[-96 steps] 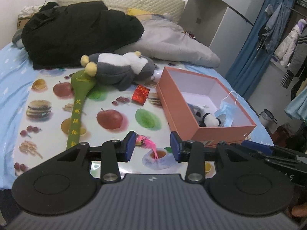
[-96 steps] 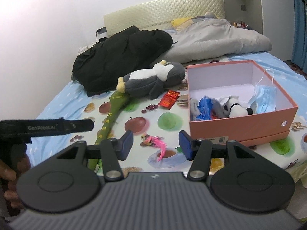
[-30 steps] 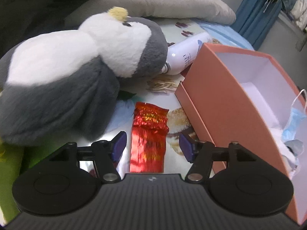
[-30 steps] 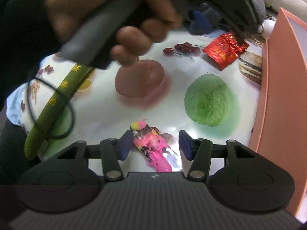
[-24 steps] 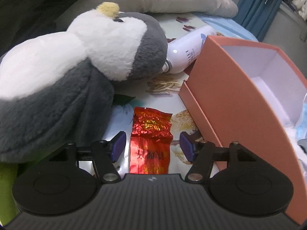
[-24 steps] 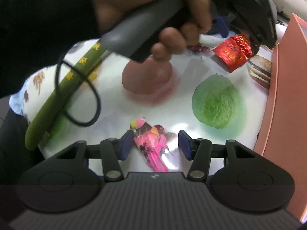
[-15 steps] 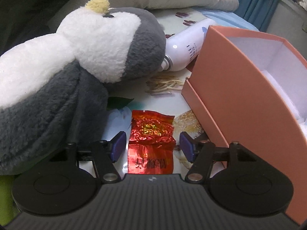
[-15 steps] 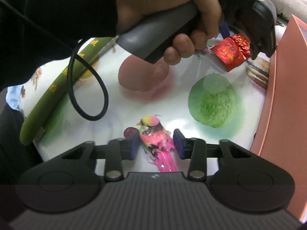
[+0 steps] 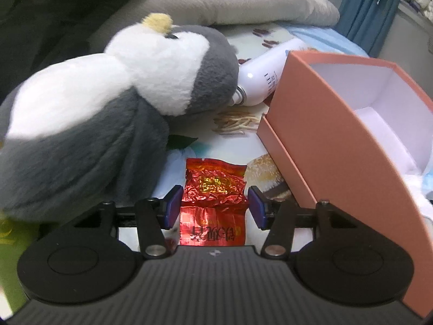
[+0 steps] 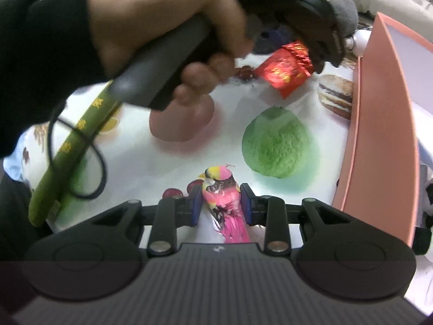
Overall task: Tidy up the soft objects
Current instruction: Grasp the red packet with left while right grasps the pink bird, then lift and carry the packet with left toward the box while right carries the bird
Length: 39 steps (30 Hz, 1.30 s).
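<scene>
Left wrist view: plush penguin point(image 9: 108, 108) fills the left; left gripper point(image 9: 213, 208), lower centre, has just been narrowing, pads flanking the red foil packet point(image 9: 213, 203) without pressing. Right wrist view: right gripper point(image 10: 219, 205), lower centre, clamps the pink toy bird point(image 10: 223, 197); salmon box point(image 10: 379, 135) at right.

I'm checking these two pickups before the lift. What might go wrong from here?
The right tool pinches only the pink bird toy's narrow body, so it may twist or slip out. The left tool has just been closing around the red foil packet; the crinkled foil could crumple or slide. The penguin plush and orange box crowd that lift.
</scene>
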Each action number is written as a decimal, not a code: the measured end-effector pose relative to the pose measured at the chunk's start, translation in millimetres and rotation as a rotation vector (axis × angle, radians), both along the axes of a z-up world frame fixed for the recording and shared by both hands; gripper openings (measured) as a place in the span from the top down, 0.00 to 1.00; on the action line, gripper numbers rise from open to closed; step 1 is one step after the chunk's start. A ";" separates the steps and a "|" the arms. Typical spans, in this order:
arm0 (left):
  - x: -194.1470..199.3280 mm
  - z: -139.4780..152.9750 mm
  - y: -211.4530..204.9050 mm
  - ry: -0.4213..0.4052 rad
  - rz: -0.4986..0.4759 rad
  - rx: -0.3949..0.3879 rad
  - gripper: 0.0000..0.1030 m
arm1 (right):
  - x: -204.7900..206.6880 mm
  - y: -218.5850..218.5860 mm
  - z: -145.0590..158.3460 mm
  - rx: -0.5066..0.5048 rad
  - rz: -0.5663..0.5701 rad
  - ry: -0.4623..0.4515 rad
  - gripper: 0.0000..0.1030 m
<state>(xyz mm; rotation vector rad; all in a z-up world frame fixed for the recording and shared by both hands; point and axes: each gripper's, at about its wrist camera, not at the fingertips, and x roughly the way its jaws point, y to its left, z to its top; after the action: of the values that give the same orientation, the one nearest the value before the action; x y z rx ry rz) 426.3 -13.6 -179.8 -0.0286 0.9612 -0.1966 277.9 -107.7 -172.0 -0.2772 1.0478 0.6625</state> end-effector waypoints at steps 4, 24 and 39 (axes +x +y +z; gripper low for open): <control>-27.1 13.2 13.5 0.004 0.045 -0.022 0.43 | -8.1 -5.2 9.9 0.021 -0.040 -0.019 0.68; -196.3 55.8 55.8 0.005 0.205 -0.138 0.43 | -70.7 -22.9 57.7 0.097 -0.214 -0.116 0.68; -228.0 88.6 49.8 -0.029 0.173 -0.148 0.43 | -81.8 -42.1 94.0 0.144 -0.289 -0.204 0.67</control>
<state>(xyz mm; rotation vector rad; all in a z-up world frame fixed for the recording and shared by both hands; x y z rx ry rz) 198.3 36.2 -91.2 -0.2430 0.9085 -0.1079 196.1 -149.8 -78.0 -0.0631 0.8197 0.4354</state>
